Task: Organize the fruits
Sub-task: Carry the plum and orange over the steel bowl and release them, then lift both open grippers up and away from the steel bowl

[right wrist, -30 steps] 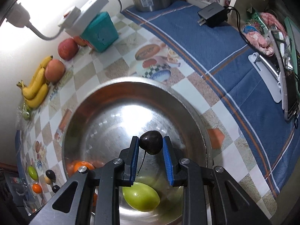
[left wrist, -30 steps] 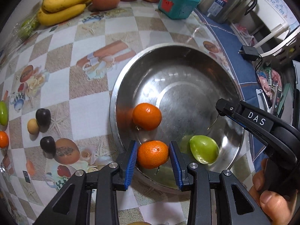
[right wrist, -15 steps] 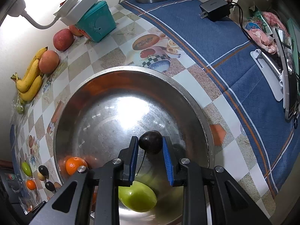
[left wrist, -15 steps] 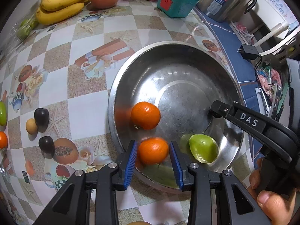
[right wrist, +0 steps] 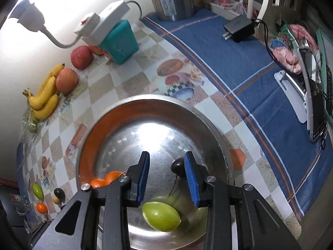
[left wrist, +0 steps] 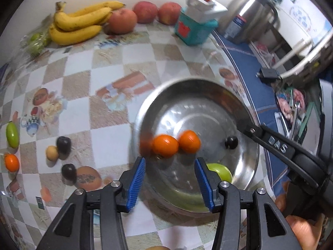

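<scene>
A steel bowl holds two oranges side by side, a dark plum and a green fruit. My left gripper hovers over the bowl's near rim. Its jaws are opening, with nothing between the blue pads. My right gripper hangs over the bowl, also opening. The plum lies on the bowl floor just beyond its right pad, not pressed. The green fruit lies below the jaws and the oranges at the left.
On the checked cloth left of the bowl lie a green fruit, an orange, two dark plums and a tan fruit. Bananas, apples, a teal box and a steel kettle line the back.
The left gripper let go of its orange, which now rests against the other orange, and the gripper rose. The right gripper opened off the dark plum, which now lies in the bowl.
</scene>
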`<state>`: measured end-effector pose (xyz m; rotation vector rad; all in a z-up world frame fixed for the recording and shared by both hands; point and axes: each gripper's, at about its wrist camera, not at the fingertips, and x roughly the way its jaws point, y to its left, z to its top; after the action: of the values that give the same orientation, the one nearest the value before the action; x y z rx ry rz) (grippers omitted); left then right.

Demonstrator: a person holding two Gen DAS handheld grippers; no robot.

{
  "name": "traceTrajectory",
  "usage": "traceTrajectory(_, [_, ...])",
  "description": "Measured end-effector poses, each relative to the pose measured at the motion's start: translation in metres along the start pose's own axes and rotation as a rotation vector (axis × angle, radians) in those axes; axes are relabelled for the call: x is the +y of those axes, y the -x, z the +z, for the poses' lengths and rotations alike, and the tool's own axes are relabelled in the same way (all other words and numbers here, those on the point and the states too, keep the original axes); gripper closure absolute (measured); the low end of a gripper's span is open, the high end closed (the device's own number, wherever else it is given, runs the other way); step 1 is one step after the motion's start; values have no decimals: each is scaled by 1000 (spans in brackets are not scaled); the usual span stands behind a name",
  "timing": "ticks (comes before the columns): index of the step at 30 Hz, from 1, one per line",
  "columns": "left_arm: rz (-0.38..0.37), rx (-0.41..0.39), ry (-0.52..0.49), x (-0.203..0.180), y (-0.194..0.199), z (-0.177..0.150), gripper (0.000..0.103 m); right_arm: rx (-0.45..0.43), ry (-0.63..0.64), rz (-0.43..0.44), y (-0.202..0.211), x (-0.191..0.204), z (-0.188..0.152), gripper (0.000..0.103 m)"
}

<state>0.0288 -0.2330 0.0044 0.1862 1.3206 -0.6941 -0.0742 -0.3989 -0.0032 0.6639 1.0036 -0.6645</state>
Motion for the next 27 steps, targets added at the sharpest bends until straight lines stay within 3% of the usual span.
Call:
traceTrajectory(6, [56,-50,65,30,15,8,46,-20,17,10,9,5,0,68])
traceTrajectory(14, [207,-112,103,67,31,10,42,-11,63,22,10,19,-7,68])
traceTrajectory(23, [246,-150,147,92,46,10,42,-23,123,47,18,40,-13,68])
traceTrajectory(27, [252,-155,145,92,48,10,26,-26,137,50,20,45,-15,68])
